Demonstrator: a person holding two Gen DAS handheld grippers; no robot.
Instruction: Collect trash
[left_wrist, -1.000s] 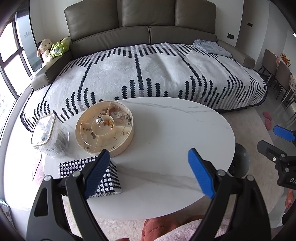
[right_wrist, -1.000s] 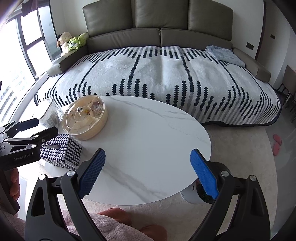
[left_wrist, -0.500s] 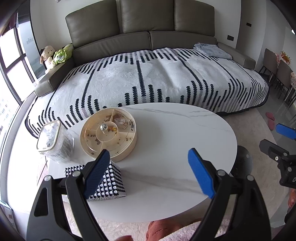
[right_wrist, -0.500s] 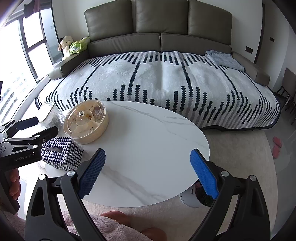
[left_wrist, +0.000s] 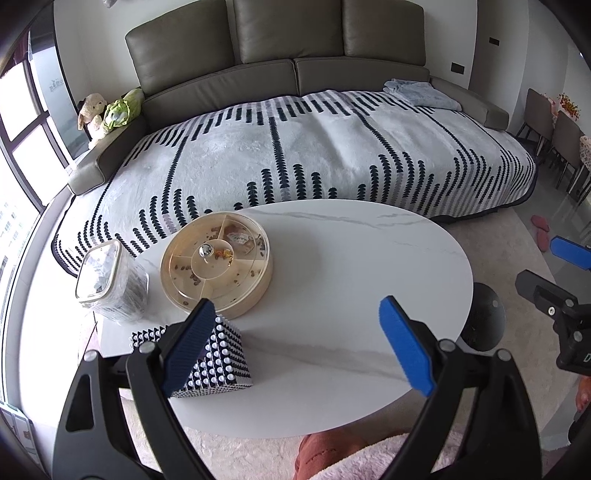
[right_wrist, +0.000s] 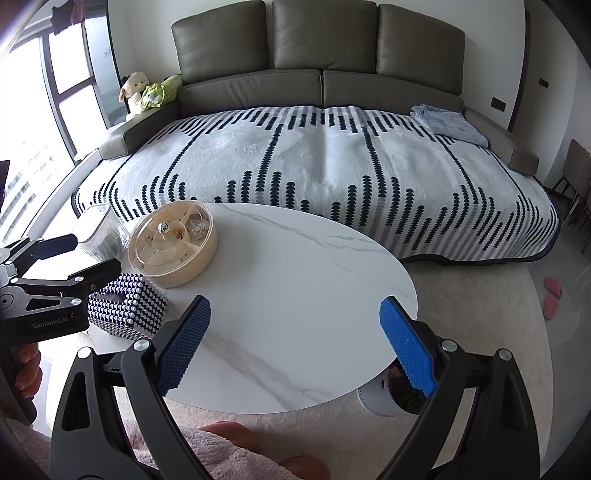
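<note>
Item one: left gripper, black frame with blue pads, jaws spread wide and holding nothing, hovering above the near edge of the surface, a white oval marble-patterned top. Item two: right gripper, same make, jaws likewise spread wide and empty, above the near right part of the same surface; in the left wrist view it shows at the right margin, off the surface's edge. Item three: round beige snack tray with a clear lid and a metal knob, divided into compartments, scattered crumbs and wrappers inside; it stands on the left part of the surface. Item four: black tissue box studded with white beads, just in front of the snack tray at the near left edge, partly behind the left gripper's left finger. Item five: clear lidded container, dark contents, left of the snack tray at the far left edge. Item six: trash bin, white with a dark opening, on the carpet below the right end of the surface, partly hidden by the right gripper's right finger. No loose trash can be made out on the bare surface; the only litter-like bits seen are inside the snack tray. Item seven: grey sofa behind, covered by a white blanket with dark patterned stripes.
</note>
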